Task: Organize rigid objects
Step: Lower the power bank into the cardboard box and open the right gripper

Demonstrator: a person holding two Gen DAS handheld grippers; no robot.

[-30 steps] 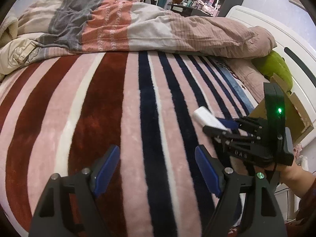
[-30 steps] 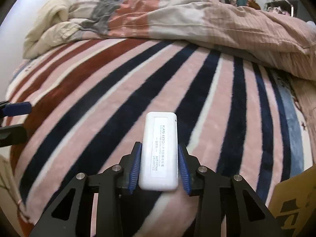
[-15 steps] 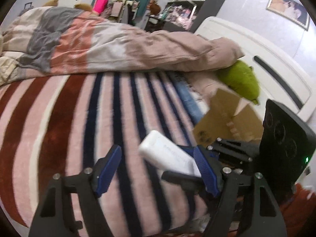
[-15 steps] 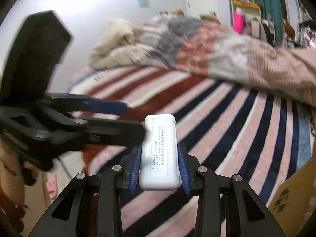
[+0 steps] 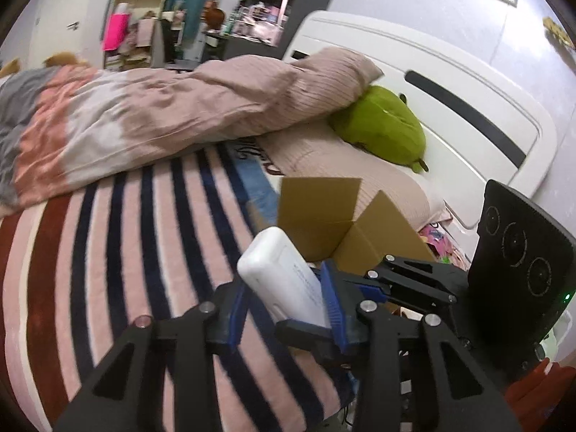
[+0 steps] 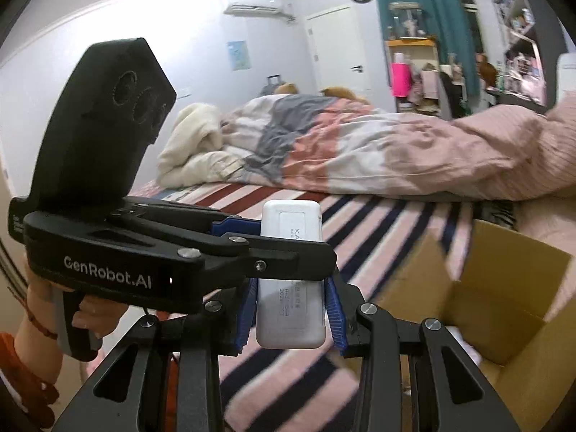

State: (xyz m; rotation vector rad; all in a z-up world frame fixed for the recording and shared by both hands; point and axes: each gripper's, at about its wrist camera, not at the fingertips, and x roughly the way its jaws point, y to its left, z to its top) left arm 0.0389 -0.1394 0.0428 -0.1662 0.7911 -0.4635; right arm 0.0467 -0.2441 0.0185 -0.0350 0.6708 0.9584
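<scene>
A: Change since half a second ago: the left gripper [image 5: 288,309] was spread wide beside the white case [image 6: 290,298]; now its blue pads are pressed in on the case's forward half. The right gripper [image 6: 291,318] pinches the rear half as before.

B: So both hold it at once?

A: Yes. In the right wrist view the left tool's fingers cross over the case from the left, above the right gripper's pads. The case hangs in the air, clear of the striped blanket [image 5: 118,244].

B: Reading for the task?

A: Judged a hand-over in progress. The right gripper has not let go, so the transfer is incomplete.

B: Destination?

A: Likely the open cardboard box [image 6: 504,309], on the bed just beside the grippers, flaps up. The view has swung toward it over the last second.

B: Risk?

A: The case sits skewed between the left pads in the left wrist view. If the right gripper lets go before that pinch is firm, it may twist or slip.
</scene>
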